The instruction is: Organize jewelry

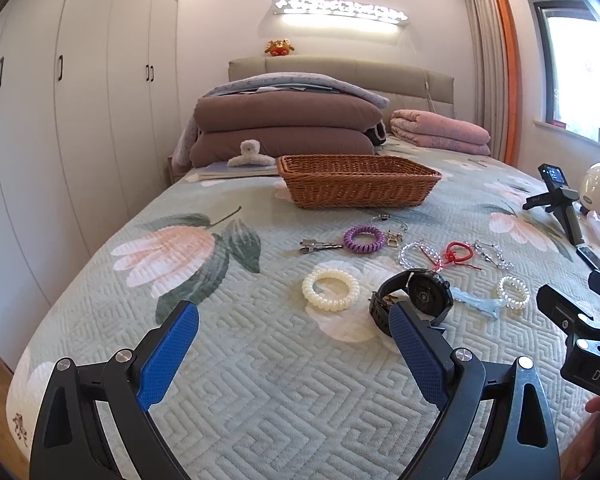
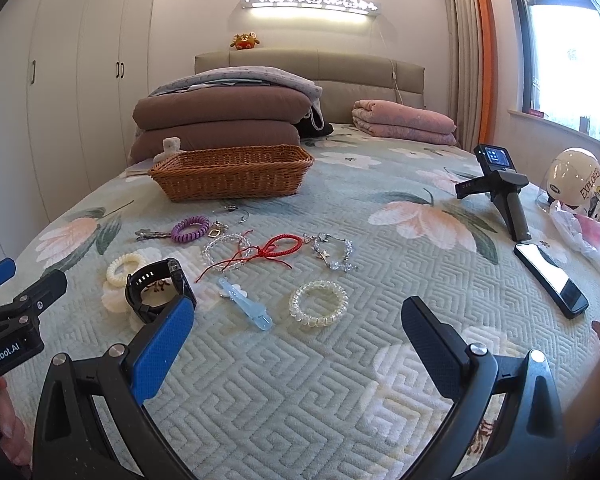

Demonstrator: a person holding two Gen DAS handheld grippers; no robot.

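A wicker basket [image 1: 358, 180] sits mid-bed on the floral quilted bedspread [image 1: 228, 360], with folded brown quilts [image 1: 288, 128] and a pink blanket [image 1: 440, 130] behind it near the headboard. Off to the right lie a cream helmet [image 2: 576, 182], a phone [image 2: 552, 280] face up, and a spare handheld device [image 2: 500, 192] standing on its grip.

The jewelry is scattered in front of the basket: a purple coil hair tie [image 1: 363, 237] beside some keys [image 1: 320, 245], a cream coil tie [image 1: 330, 290], a red cord bracelet [image 2: 276, 250], a clear bead bracelet [image 2: 226, 248], a crystal charm bracelet [image 2: 334, 252], a clear coil tie [image 2: 318, 304], a pale blue hair clip [image 2: 246, 304] and a black watch [image 1: 414, 298].

The left gripper [image 1: 292, 320] has its blue pads spread wide, empty, its right pad just in front of the watch. The right gripper [image 2: 296, 318] is likewise wide apart, holding nothing, the clip and clear coil tie lying between its fingers.
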